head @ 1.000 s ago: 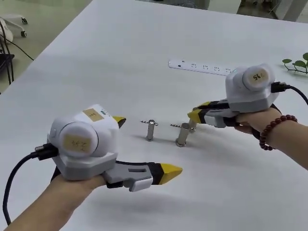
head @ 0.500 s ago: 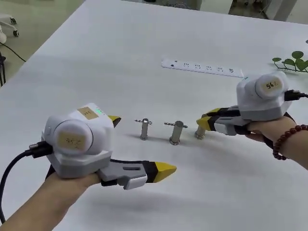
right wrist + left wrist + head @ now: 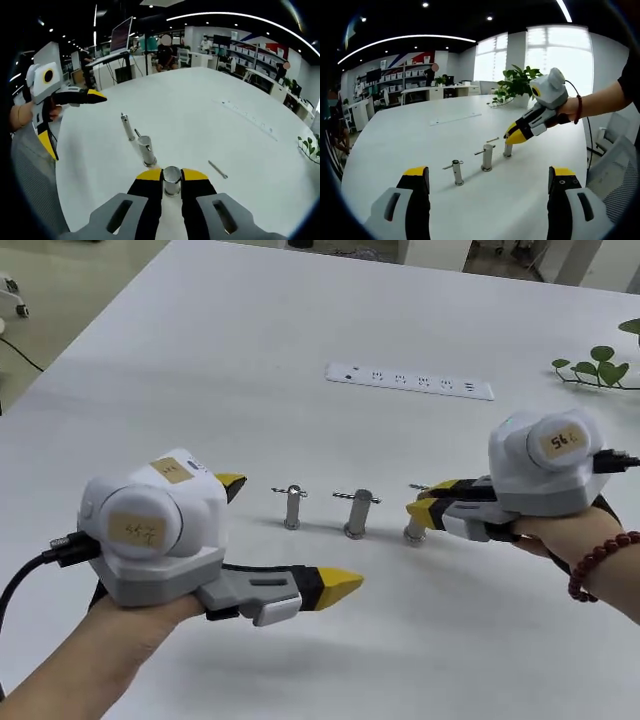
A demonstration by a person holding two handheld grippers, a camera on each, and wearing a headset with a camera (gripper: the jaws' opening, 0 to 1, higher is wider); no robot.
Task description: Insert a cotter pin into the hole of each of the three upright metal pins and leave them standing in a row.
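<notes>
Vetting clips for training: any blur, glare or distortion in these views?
Head view: sharp, even light, soft shadows on the table. Left gripper view: fisheye bends the table edge, windows blown out. Right gripper view: fisheye too, pin between the right tongs sharp.

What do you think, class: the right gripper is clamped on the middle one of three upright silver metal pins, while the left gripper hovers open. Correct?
Not quite. The right gripper is shut on the end upright silver metal pin of the row, not the middle pin, as the right gripper view shows. The left gripper is open.
</notes>
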